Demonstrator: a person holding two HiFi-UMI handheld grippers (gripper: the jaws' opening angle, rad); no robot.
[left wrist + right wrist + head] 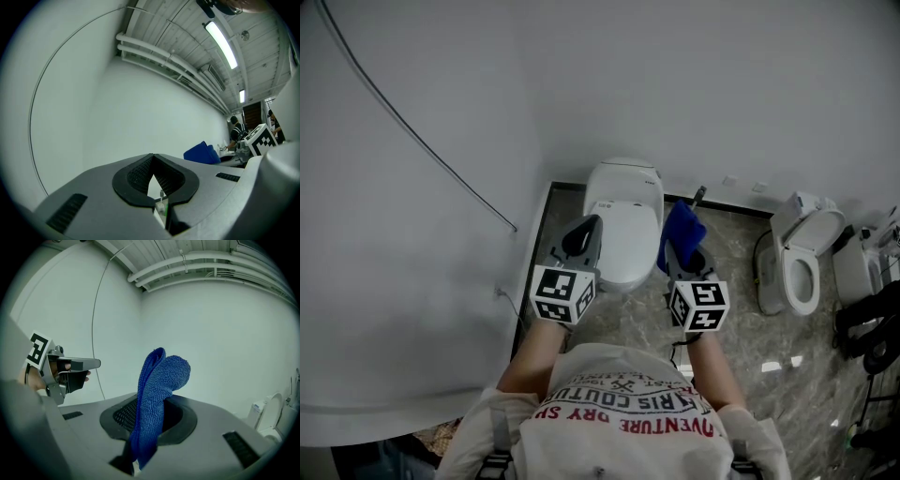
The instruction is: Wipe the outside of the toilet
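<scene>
Toilet in the corner, white, lid down, backed against the wall, just ahead of both grippers. Its lower front is covered by them in the head view, and neither gripper view catches it at all; both look up at bare wall and ceiling.

Left gripper: pads pressed tip to tip, nothing between them, only a thin wedge of light lower down.

Right gripper: clamped on a blue cloth, which stands up folded from the jaws and hides much of the pads. The cloth's lower end disappears into the slot.

Second toilet, lid up, well off to the right, cut off at the edge of the right gripper view.
</scene>
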